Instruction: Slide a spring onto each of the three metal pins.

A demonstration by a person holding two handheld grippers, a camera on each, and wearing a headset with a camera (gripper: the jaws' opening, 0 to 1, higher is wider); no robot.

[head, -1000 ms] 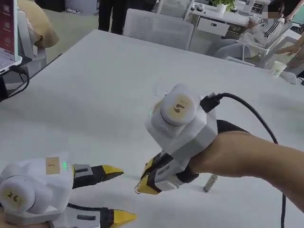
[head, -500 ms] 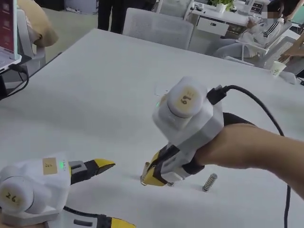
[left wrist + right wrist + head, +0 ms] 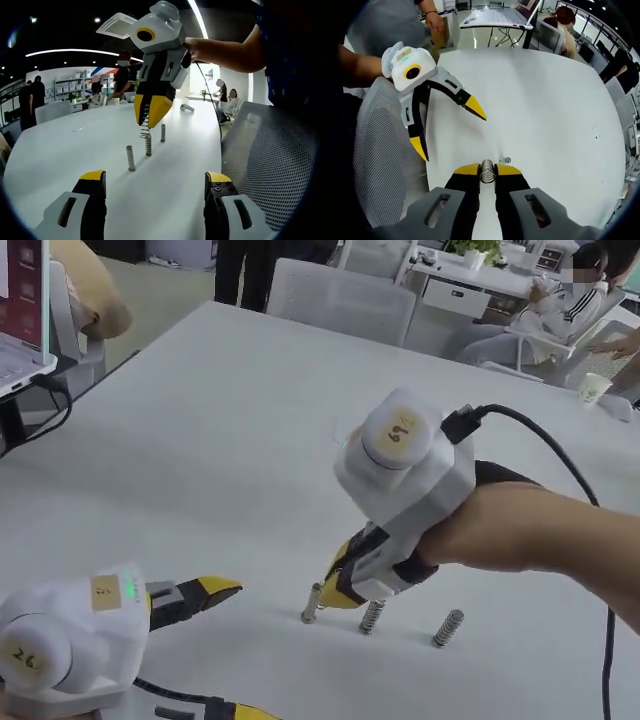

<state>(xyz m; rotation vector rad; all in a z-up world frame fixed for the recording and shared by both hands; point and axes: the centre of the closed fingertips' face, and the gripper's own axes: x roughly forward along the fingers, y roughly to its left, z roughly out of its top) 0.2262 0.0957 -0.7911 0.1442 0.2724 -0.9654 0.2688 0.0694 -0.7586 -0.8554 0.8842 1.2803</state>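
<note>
Three short pins stand in a row on the white table [image 3: 200, 440]. The left pin [image 3: 313, 603] [image 3: 131, 158] is bare. The right pin carries a spring [image 3: 447, 628] [image 3: 163, 133]. My right gripper [image 3: 345, 595] [image 3: 148, 112] [image 3: 488, 170] points down over the middle pin, shut on a spring [image 3: 372, 617] [image 3: 146, 131] [image 3: 488, 171] whose lower coils reach onto that pin. My left gripper [image 3: 235, 650] [image 3: 155, 176] [image 3: 449, 130] stays open and holds nothing at the near left, aimed at the pins.
The right gripper's black cable [image 3: 560, 460] trails over the table to the right. A laptop [image 3: 20, 310] stands at the far left. Beyond the table's far edge are a mesh chair [image 3: 345, 300], seated people and a paper cup [image 3: 594, 387].
My right gripper has carried the spring rightward from beside the left pin and rose; the spring now stands over the middle pin. The left gripper has hardly moved.
</note>
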